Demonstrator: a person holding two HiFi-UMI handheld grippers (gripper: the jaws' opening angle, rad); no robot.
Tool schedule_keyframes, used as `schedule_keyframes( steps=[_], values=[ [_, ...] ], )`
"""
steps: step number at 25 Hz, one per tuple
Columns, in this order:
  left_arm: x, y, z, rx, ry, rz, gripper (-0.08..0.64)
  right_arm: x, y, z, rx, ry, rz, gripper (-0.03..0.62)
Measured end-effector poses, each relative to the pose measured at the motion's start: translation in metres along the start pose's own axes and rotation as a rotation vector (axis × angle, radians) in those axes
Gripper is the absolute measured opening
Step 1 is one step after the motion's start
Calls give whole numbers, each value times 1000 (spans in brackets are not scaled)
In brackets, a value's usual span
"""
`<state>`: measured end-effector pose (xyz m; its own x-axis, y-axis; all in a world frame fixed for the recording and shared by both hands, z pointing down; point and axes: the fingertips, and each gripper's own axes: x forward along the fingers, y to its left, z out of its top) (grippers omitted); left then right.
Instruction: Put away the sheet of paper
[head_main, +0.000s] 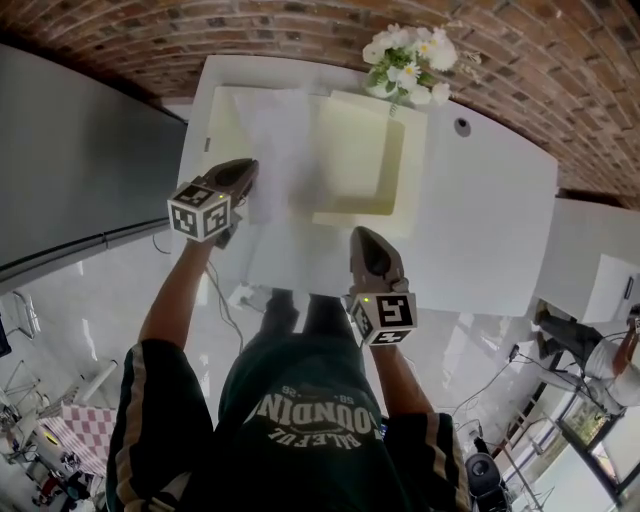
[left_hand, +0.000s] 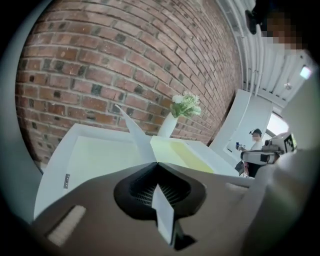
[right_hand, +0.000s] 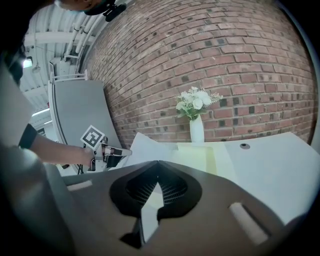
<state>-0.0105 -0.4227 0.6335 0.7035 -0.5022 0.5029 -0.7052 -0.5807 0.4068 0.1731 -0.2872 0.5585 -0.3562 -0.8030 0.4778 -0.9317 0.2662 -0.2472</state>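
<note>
**Sheet pinched at two edges above the trays**

The sheet of paper (head_main: 290, 200) is held above the white counter (head_main: 490, 220). It is spread across the near side of a pale yellow tray (head_main: 400, 170) and a second pale yellow compartment (head_main: 222, 120) to its left. Its left edge is pinched by the left tongs (head_main: 248, 168) and its near right corner by the right tongs (head_main: 365, 235); both pairs are pressed together on the paper.

The sheet is probably best drawn lightly taut and lowered evenly, so that no edge is caught on the tray's raised wall. It should be released only once it lies flat. Which compartment is meant cannot be told.

A large grey panel (head_main: 80, 170) stands well to the left. The vase of flowers (head_main: 408, 55), just behind the tray, could be knocked. The small hole (head_main: 461, 127) in the counter lies apart from the path.
</note>
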Motion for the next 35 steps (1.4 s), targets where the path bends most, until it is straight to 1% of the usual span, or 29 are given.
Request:
schedule_keyframes(
  steps=[6,12,15,21,26,35],
  values=[
    [6,25,-13,-29,22,-17,11,9,-12,-7,6,25,-1,0],
    [13,39,-22,-81,37,-67,12,13,-15,-16,18,76,6,0],
    [19,47,-28,-84,53,-93,11,16,-18,-17,10,61,17,0],
    [33,48,-31,-87,72,-138,11,22,-26,-18,4,69,22,0],
    [47,39,-34,-99,83,-167,11,24,-30,-19,3,72,23,0],
    [75,19,-36,-129,100,-193,11,22,-40,-22,20,75,21,0]
  ],
)
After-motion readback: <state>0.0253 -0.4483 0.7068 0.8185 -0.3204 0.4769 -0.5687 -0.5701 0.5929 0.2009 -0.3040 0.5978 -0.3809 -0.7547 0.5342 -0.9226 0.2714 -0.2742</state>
